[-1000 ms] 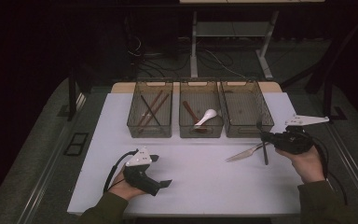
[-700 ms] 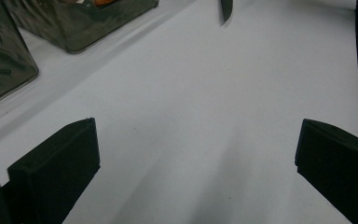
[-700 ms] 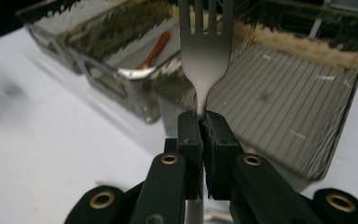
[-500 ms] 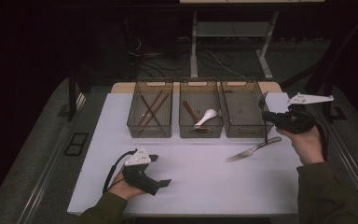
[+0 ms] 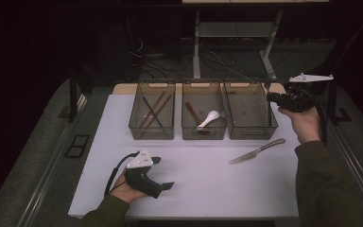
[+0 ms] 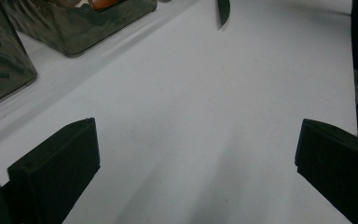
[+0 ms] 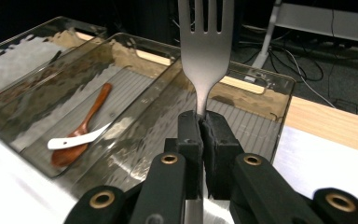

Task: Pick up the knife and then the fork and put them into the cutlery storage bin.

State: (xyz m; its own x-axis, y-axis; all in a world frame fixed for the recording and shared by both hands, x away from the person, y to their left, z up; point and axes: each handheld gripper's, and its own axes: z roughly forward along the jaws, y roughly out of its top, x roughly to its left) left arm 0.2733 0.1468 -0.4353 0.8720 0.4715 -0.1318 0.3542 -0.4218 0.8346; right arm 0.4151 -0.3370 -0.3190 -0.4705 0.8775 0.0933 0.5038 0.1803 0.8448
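Gripping fork (image 7: 206, 51), right claw (image 7: 200, 122)

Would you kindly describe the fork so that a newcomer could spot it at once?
Start at the row of three clear bins at the back of the white table. At the rightmost bin, the right gripper clamps the fork, tines up. It is the one utensil held in the air; the knife lies on the table.

Brushed matt metal fork (image 7: 206, 51), rippled clear plastic bins (image 7: 135, 140), glossy wooden spoon (image 7: 81, 128), smooth white tabletop (image 5: 194, 177)
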